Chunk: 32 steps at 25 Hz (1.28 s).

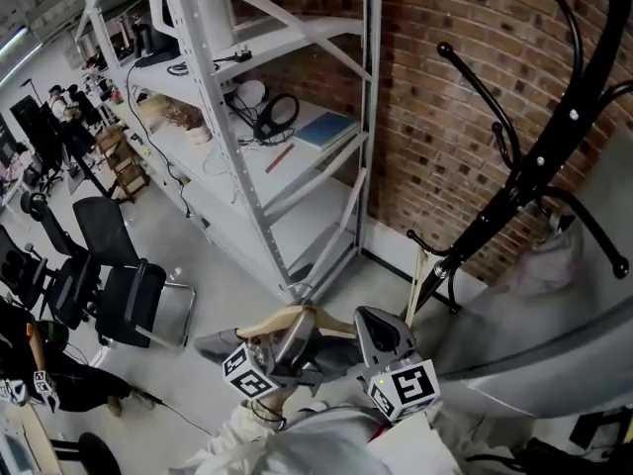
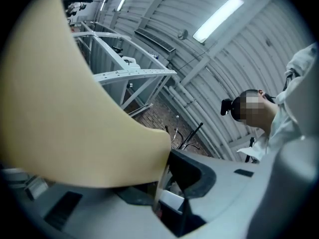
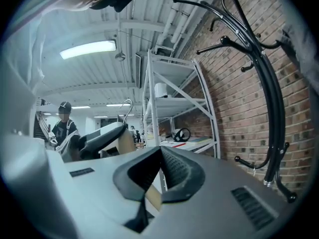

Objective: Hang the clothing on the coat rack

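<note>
A wooden hanger [image 1: 297, 320] with a metal hook is held low in the head view, between both grippers. My left gripper [image 1: 287, 344] is shut on its left part; the pale wood [image 2: 75, 108] fills the left gripper view, pressed by the jaws [image 2: 167, 178]. My right gripper [image 1: 378, 332] is shut on the hanger's right end, with a tan strip [image 3: 153, 199] showing behind its closed tips [image 3: 160, 153]. The black coat rack [image 1: 554, 137] stands to the right against the brick wall, its curved arms [image 3: 266, 83] bare. Pale cloth [image 1: 307, 438] lies below the grippers; whether it hangs on the hanger is hidden.
A white metal shelf unit [image 1: 287, 117] with headphones and a blue book stands left of the rack. Black office chairs [image 1: 129, 295] are on the floor at the left. A large grey fabric mass [image 1: 554, 334] fills the lower right. A person [image 3: 65, 126] stands far off.
</note>
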Tool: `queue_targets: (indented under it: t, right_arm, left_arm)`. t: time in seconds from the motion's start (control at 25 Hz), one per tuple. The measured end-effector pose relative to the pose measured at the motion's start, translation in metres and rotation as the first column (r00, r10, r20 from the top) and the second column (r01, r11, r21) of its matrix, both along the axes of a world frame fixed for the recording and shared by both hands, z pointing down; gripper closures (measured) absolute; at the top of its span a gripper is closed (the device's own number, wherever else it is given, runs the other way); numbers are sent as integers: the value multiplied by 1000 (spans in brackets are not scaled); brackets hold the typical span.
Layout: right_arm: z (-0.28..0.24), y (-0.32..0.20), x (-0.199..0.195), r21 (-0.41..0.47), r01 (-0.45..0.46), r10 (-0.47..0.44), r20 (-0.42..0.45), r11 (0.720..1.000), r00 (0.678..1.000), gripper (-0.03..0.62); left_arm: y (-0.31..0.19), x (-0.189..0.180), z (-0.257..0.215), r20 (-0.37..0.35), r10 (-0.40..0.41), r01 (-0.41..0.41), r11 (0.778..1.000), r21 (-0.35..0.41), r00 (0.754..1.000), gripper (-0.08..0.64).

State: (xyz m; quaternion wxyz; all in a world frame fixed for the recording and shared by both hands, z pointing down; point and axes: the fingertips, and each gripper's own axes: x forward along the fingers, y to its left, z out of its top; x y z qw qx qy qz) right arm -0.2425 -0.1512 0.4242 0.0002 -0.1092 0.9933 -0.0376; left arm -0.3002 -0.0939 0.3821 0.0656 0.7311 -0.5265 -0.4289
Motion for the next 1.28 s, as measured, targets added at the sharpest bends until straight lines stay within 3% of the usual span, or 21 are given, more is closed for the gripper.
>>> queue_targets:
  t: [0.28,0.72,1.04,1.28]
  right_arm:
    - [-2,7,30,11,-209,209,-12,978,978,569]
    - [3,38,108,11,-488,488,-37,873,872,569]
    - [2,42,156,5,-589,588,-36,808,808,569]
    - [-1,29,188,4,-611,611,-30,791,791,569]
  left_arm:
    - [-6,20,-2,15,206,-206,979,5,978,456]
    - [-1,81,3,13,467,-467,884,-4,884,456]
    - [-6,129,-2,0,579,-579,815,0,815,456]
    - [-23,160,-9,-13,608,-608,794,6,794,456]
